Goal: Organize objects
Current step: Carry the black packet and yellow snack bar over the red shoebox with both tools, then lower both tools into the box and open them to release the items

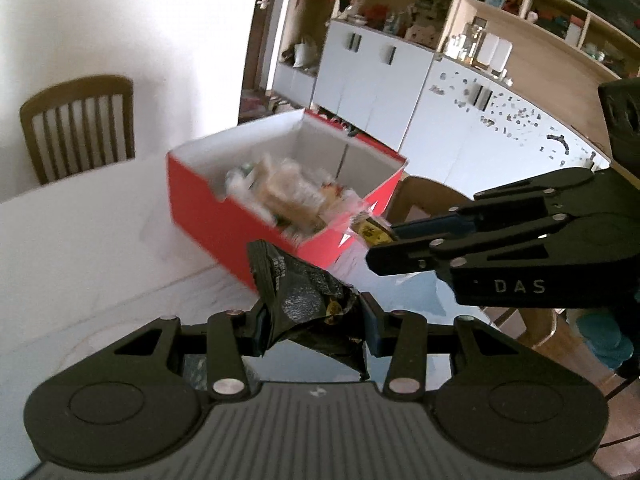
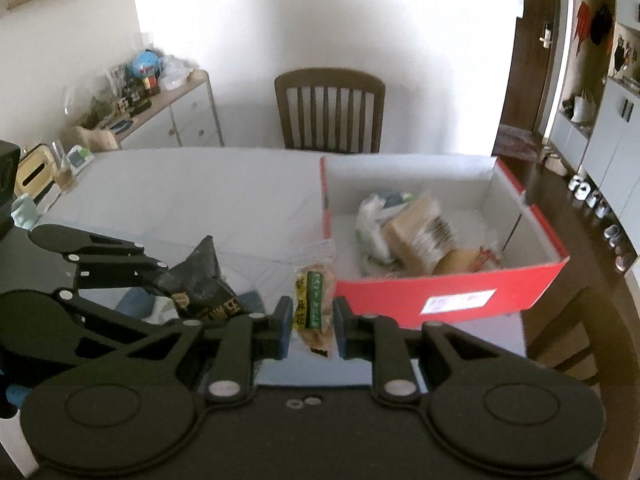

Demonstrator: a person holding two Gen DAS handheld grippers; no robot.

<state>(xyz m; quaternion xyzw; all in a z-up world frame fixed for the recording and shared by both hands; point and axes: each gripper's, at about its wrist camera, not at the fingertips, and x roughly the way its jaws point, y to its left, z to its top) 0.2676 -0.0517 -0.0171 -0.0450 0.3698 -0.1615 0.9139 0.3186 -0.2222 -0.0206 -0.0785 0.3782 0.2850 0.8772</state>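
Table point(image 2: 180, 184): white top, wooden chair point(image 2: 330, 110) at the far side.

Red cardboard box point(image 2: 452, 292): open, white inside, standing on the table; white label on its near red wall. Contents: several wrapped snack packets point(image 2: 404, 232), blurred, lying in a heap on the box floor.

Left gripper point(image 1: 312, 322): jaws partly closed, clamped on a black crinkled snack packet point(image 1: 296, 292). Packet stands up between the pads, its top pointing toward the box; gold print shows on its lower part. It hangs above the table, short of the box's near corner.

Right gripper point(image 2: 310, 326): jaws nearly together, pinching a slim clear packet point(image 2: 314, 300) with a green-and-yellow label in Chinese characters. Packet is upright between the pads, just left of the box's near wall, outside it.
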